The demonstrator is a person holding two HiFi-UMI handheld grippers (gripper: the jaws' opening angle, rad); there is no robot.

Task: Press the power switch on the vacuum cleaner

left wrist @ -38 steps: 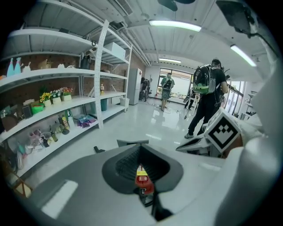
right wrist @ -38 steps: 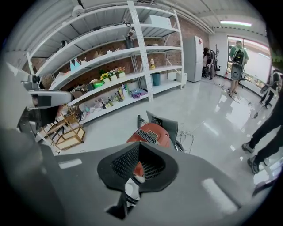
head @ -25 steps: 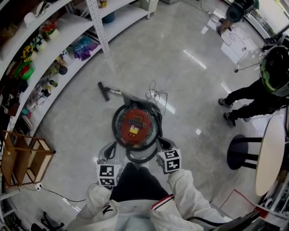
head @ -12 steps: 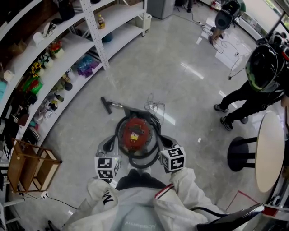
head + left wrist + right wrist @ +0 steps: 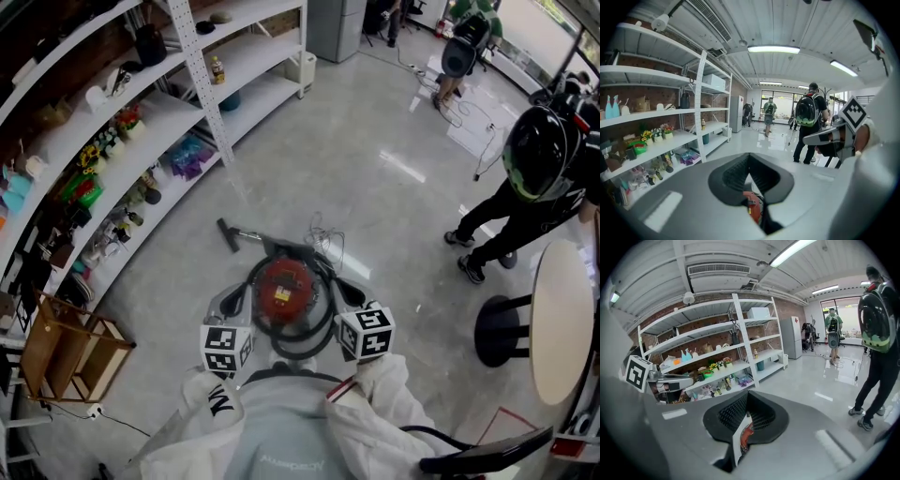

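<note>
Looking down in the head view, the red vacuum [image 5: 283,286] sits on the glossy floor [image 5: 394,216] directly in front of the person, its dark hose [image 5: 300,339] looped round the near side and its nozzle [image 5: 228,234] lying up-left. The left gripper [image 5: 228,305] hangs just beside the vacuum's left flank and the right gripper [image 5: 345,295] just beside its right, both above it and neither touching. The switch is hard to make out here: the lid shows only a small pale patch, too small to tell. Shelves [image 5: 141,122] curve along the left, and a bystander [image 5: 534,169] stands well apart on the right.

In the left gripper view, the fingers [image 5: 693,197] are drawn together with nothing between them; a sliver of the vacuum [image 5: 753,211] shows low behind them, the rest hidden by the gripper's own body.

In the right gripper view, the fingers [image 5: 801,437] are likewise closed on nothing, bar a thin slit through which a strip of red [image 5: 746,434] peeks. No switch is visible.

By my judgement the press is not yet done: both grippers are lined up over the machine, but one has to come down, find the switch and push it.
</note>
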